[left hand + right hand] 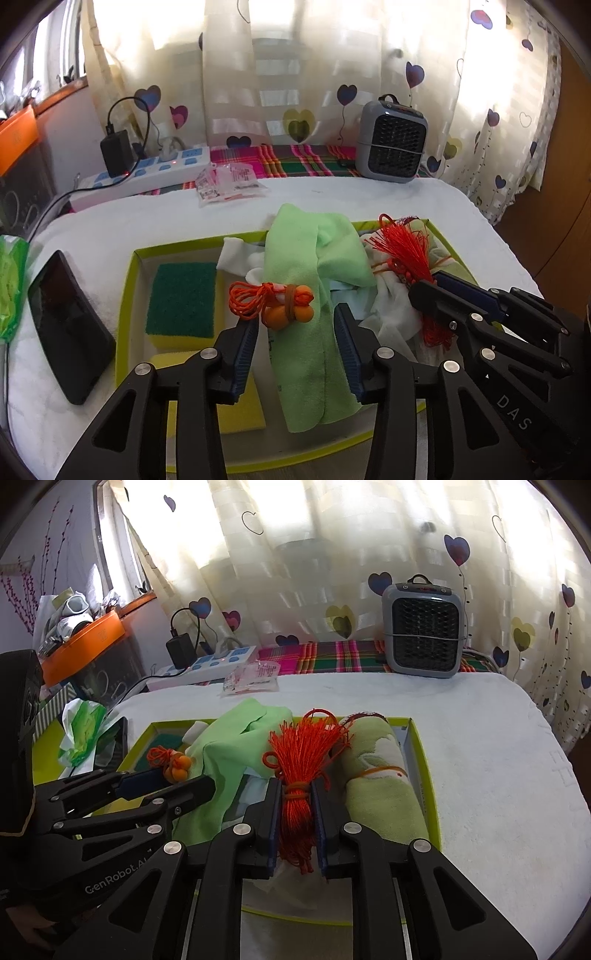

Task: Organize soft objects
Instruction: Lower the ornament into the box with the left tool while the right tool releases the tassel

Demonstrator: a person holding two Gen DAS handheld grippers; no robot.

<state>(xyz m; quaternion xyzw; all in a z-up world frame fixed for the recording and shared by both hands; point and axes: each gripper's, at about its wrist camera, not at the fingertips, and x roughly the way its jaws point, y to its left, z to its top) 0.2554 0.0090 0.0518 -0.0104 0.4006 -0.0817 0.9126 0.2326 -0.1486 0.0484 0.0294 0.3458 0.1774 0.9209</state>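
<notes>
A yellow-green tray (125,299) on the white towel holds the soft things. My left gripper (295,332) is open, its jaws on either side of a light green cloth (299,280). Orange earplugs on an orange cord (284,306) lie beside its left fingertip. A green and yellow sponge (181,302) sits at the tray's left. My right gripper (294,801) is shut on a red tassel (299,760) and also shows in the left wrist view (428,288). A rolled green towel (380,786) lies to its right. White cloths (391,306) lie beneath.
A black phone (66,325) lies left of the tray. A grey heater (391,140), a power strip (147,173) with a charger and a plastic packet (229,184) are at the back. A green tissue pack (85,731) is at the left.
</notes>
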